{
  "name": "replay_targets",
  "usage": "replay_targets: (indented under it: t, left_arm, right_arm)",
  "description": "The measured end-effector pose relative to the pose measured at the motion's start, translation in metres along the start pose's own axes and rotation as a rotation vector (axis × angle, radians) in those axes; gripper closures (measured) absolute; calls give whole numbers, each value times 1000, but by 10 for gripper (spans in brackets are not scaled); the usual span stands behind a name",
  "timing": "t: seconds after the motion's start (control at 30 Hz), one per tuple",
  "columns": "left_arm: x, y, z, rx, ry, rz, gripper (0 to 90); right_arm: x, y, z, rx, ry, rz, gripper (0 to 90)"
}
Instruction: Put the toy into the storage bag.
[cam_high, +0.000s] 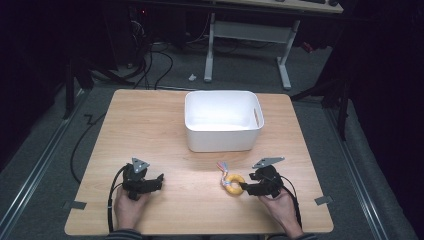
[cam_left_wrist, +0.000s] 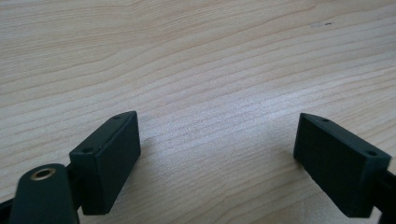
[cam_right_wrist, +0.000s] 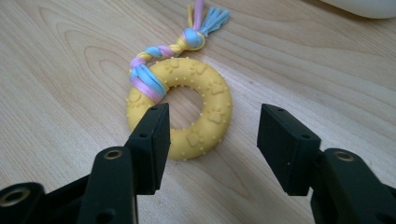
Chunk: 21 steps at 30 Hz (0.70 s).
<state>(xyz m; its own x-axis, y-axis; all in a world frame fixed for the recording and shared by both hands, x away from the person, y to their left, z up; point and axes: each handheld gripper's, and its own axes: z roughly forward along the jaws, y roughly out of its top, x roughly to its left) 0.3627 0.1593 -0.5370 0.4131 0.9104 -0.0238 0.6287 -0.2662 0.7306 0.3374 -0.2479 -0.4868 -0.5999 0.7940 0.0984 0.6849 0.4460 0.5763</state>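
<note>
A yellow rubber ring toy (cam_high: 233, 184) (cam_right_wrist: 196, 109) with paw prints and a pink-and-blue braided rope tail lies flat on the wooden table (cam_high: 200, 165), in front of the white bin (cam_high: 222, 120). My right gripper (cam_high: 246, 187) (cam_right_wrist: 212, 140) is open right at the ring, with its jaws standing on either side of the ring's near rim and its left jaw over the ring's edge. At the front left, my left gripper (cam_high: 159, 179) (cam_left_wrist: 217, 154) is open over bare wood, holding nothing.
The white bin is empty and stands at the table's middle back. Grey tape tabs (cam_high: 74, 204) mark the front corners. Beyond the table are a white desk frame (cam_high: 250, 45) and cables on the floor.
</note>
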Motion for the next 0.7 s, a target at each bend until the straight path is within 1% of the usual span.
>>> replay_targets:
  t: [0.03, 0.07, 0.1, 0.23, 0.33, 0.4, 0.47, 0.5, 0.57, 0.7]
  left_arm:
    - [0, 0, 0, -1, -1, -1, 150]
    - [0, 0, 0, -1, -1, -1, 150]
    - [0, 0, 0, -1, -2, -1, 150]
    - [0, 0, 0, -1, -2, -1, 149]
    - [0, 0, 0, -1, -2, -1, 150]
    - [0, 0, 0, -1, -2, -2, 149]
    - [0, 0, 0, -1, -3, -2, 150]
    - [0, 0, 0, -1, -3, -2, 149]
    - [0, 0, 0, -1, -3, -2, 149]
    - [0, 0, 0, -1, -3, -1, 149]
  right_arm:
    - [1, 3, 2, 18, 3, -8, 466]
    - [1, 3, 2, 18, 3, -8, 466]
    - [1, 6, 5, 40, 10, -9, 478]
    - [2, 10, 7, 53, 14, -14, 491]
    - [4, 15, 9, 68, 3, -24, 496]
    - [5, 18, 12, 80, -13, -47, 502]
    - [6, 21, 14, 96, -22, -58, 515]
    - [7, 22, 16, 110, -30, -57, 522]
    - [6, 24, 18, 118, -33, -61, 534]
    - [7, 26, 20, 131, -30, -59, 552]
